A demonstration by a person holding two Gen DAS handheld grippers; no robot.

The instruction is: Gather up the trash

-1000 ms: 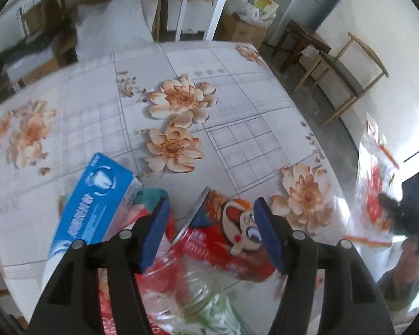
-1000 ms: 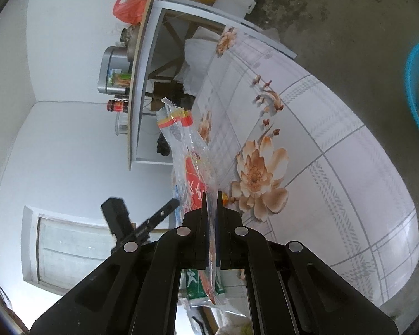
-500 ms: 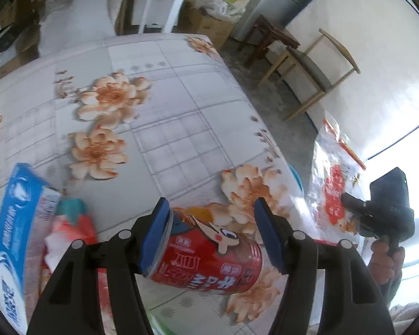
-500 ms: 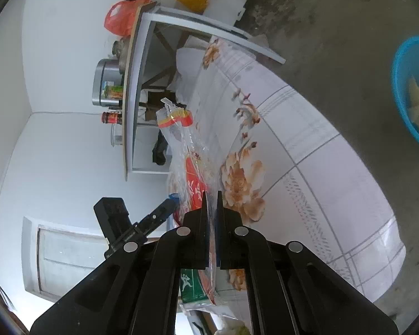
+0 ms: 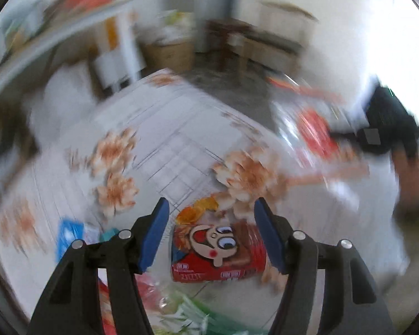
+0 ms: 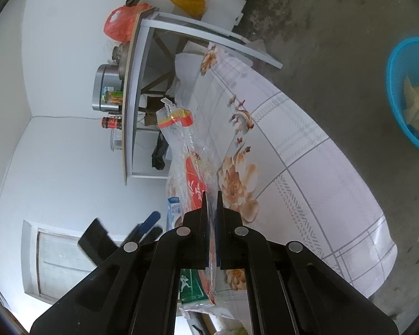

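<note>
free: bare flowered surface (image 5: 181, 128) ahead, mid+far | blocked: red can (image 5: 218, 254) btwn fingers (image 5: 153, 231), wrapper pile (image 5: 187, 312) nr edge | R: clear bag (image 6: 192, 162) hangs over surface

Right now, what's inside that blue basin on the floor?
The blue basin holds pale yellowish-white scraps, seemingly crumpled paper or wrappers. Only part of the inside shows: the picture's edge cuts off the rest, and anything beneath the scraps is covered.

The left gripper (image 5: 211, 233) points steeply downward, its blue-padded jaws spread around a red cartoon-printed can (image 5: 219, 254); the right gripper (image 6: 212, 223) tilts gently downward, jaws pinched on a clear red-printed plastic bag (image 6: 194, 164)
</note>
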